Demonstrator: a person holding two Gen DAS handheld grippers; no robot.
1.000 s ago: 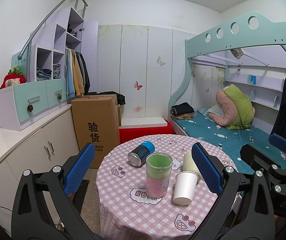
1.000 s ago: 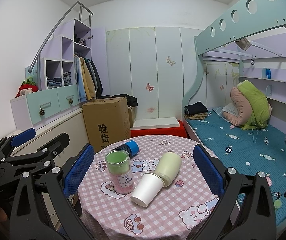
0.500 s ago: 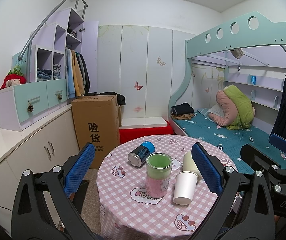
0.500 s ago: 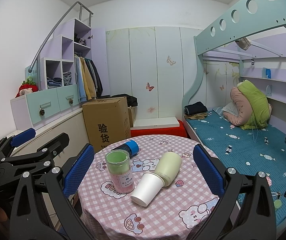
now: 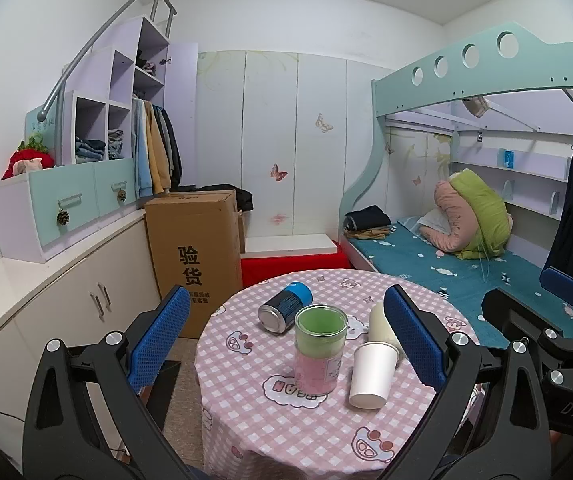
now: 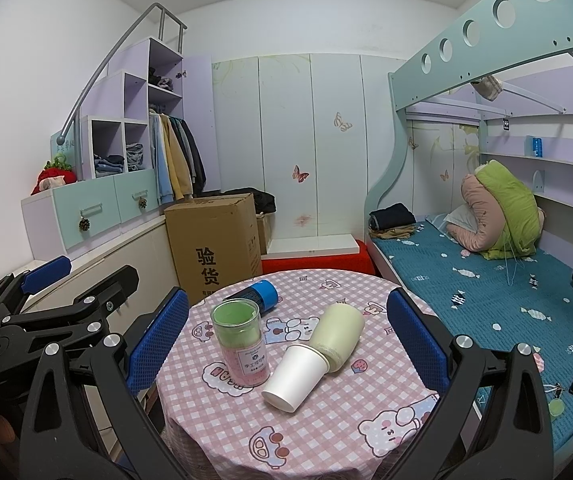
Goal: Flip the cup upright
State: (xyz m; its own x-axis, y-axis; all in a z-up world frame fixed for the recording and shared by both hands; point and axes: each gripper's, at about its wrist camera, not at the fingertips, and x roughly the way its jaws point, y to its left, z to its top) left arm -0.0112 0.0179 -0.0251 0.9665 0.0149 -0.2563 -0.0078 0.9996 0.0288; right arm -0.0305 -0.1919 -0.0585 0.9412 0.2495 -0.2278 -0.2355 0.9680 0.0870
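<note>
1. Table [image 6: 366,412]: round, with a pink checked cloth printed with cartoon figures; it carried all four items.
2. Paper cup [image 6: 295,376]: white, lying on its side near the table's middle, mouth towards the camera in the right wrist view. Its base end touched the mouth of a pale green cup [image 6: 338,334], also on its side, lying just behind it.
3. In the left wrist view the paper cup [image 5: 372,374] lay right of the jar [image 5: 319,348]; the green cup [image 5: 378,322] was partly hidden behind the right-hand blue pad.
4. Jar [image 6: 240,344]: upright, clear, green top and pink fill, with a label; just left of the paper cup, apart from it.
5. Can [image 6: 256,294]: on its side behind the jar, blue cap end pointing to the far side. In the left wrist view the can [image 5: 284,308] showed its metal base towards the camera.
6. Left gripper [image 5: 286,344]: fingers spread wide, holding nothing, raised before the table with the jar and can between the pads in view.
7. Right gripper [image 6: 286,344]: fingers likewise spread wide and empty, with both cups and the jar framed between the pads; no contact with any item.
8. Each gripper appeared at the edge of the other's view: right gripper [image 5: 566,292] at the right, left gripper [image 6: 46,270] at the left.
9. Box [image 6: 214,248]: brown cardboard, on the floor behind the table.
</note>
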